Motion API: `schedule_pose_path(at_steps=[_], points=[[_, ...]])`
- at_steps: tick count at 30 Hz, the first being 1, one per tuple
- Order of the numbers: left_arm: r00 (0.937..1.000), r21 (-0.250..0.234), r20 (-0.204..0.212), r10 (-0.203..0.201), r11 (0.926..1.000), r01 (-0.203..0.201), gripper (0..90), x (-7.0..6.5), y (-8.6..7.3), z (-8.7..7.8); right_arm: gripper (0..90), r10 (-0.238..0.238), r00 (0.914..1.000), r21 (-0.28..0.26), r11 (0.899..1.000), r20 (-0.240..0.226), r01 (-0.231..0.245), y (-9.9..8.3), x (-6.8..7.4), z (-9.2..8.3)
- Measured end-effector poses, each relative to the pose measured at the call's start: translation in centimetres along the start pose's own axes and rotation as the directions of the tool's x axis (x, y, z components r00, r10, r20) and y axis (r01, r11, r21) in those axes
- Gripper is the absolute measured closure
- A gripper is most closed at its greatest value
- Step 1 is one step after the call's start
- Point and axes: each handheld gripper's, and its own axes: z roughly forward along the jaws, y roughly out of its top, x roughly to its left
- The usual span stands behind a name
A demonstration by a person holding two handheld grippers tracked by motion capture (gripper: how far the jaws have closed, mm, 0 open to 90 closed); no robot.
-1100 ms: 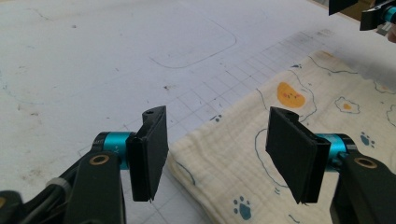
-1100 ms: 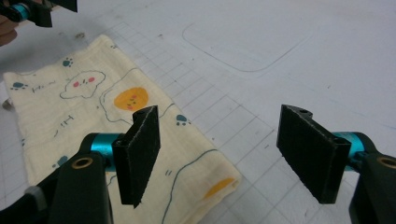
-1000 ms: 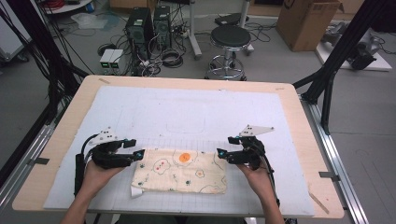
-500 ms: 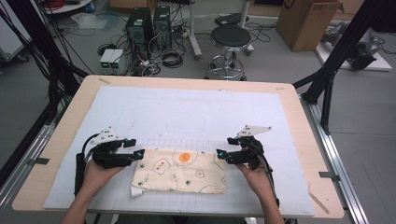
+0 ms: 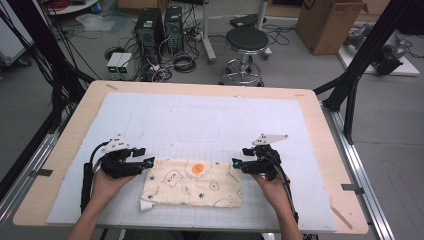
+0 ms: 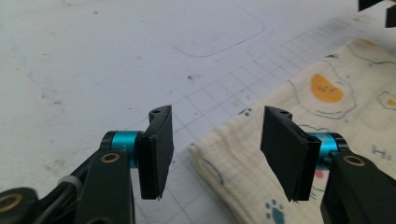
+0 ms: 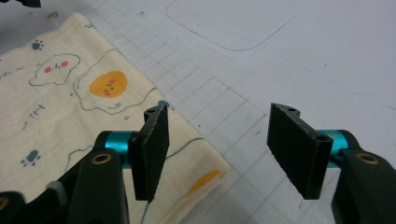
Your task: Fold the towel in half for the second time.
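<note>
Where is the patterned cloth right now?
In the high view, the patterned cloth lies flat on the white mat near the table's front edge, between the left gripper and right gripper.

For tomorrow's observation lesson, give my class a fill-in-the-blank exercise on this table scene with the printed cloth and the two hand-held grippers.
1. The printed cloth lies on a white gridded ____.
2. The cloth's largest orange spot is the yolk of a drawn fried ____.
3. The left gripper and right gripper each straddle a far ____ of the cloth.
4. Beyond the table stands a round black ____.

Missing words: mat; egg; corner; stool
</note>
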Motion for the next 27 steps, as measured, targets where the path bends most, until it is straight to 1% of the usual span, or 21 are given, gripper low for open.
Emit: schedule_pose_path(at_steps=[2,4,7,8,11,14,16,19,20,22,25,27], points=[[0.9998,0.001,-0.013,-0.017,0.9999,0.017,45.5,0.4,-0.1,0.2,41.4,-0.001,1.0000,0.007,1.000,0.001,0.001,0.0,-0.2,0.3],[0.9993,0.001,-0.012,-0.036,0.9993,0.036,46.0,0.7,-0.2,0.5,44.3,0.008,0.9999,0.019,1.000,-0.011,-0.008,-0.1,-0.3,0.6],[0.9992,0.015,-0.019,-0.034,0.9993,0.034,47.9,0.8,-0.3,1.1,49.7,0.006,0.9998,0.038,0.999,-0.021,-0.005,-0.2,-0.5,1.0],[0.9991,0.022,-0.017,-0.038,0.9990,0.038,48.6,0.9,-0.3,1.3,51.2,0.001,0.9998,0.044,0.999,-0.022,0.000,-0.3,-0.6,1.1],[0.9968,0.030,0.015,-0.078,0.9965,0.078,49.4,1.1,-0.5,1.7,52.2,0.038,0.9986,0.058,0.998,-0.038,-0.035,-0.5,-1.0,1.1],[0.9965,0.058,0.027,-0.079,0.9953,0.077,50.3,1.0,-0.6,2.1,53.6,0.067,0.9964,0.070,0.996,-0.052,-0.063,-0.7,-1.4,1.1],[0.9969,0.086,0.033,-0.071,0.9940,0.068,51.0,0.9,-0.7,2.4,54.8,0.073,0.9957,0.081,0.994,-0.058,-0.068,-0.8,-1.5,1.1],[0.9964,0.111,0.048,-0.069,0.9918,0.063,53.7,0.8,-0.8,2.6,59.1,0.073,0.9953,0.102,0.993,-0.064,-0.066,-0.9,-1.4,1.4],[0.9960,0.117,0.055,-0.071,0.9910,0.065,55.2,0.7,-0.8,2.7,60.4,0.065,0.9958,0.114,0.992,-0.065,-0.057,-1.0,-1.3,1.5],[0.9964,0.135,0.057,-0.062,0.9894,0.054,58.5,0.7,-0.9,2.8,63.0,0.059,0.9958,0.134,0.990,-0.070,-0.049,-1.0,-1.2,1.7],[0.9974,0.140,0.054,-0.048,0.9894,0.040,63.6,0.5,-0.9,2.8,67.1,0.048,0.9967,0.147,0.988,-0.066,-0.038,-1.0,-1.1,1.9],[0.9975,0.144,0.057,-0.042,0.9890,0.033,69.1,0.3,-1.0,2.8,70.4,0.055,0.9955,0.157,0.987,-0.077,-0.043,-1.1,-1.1,2.0]])
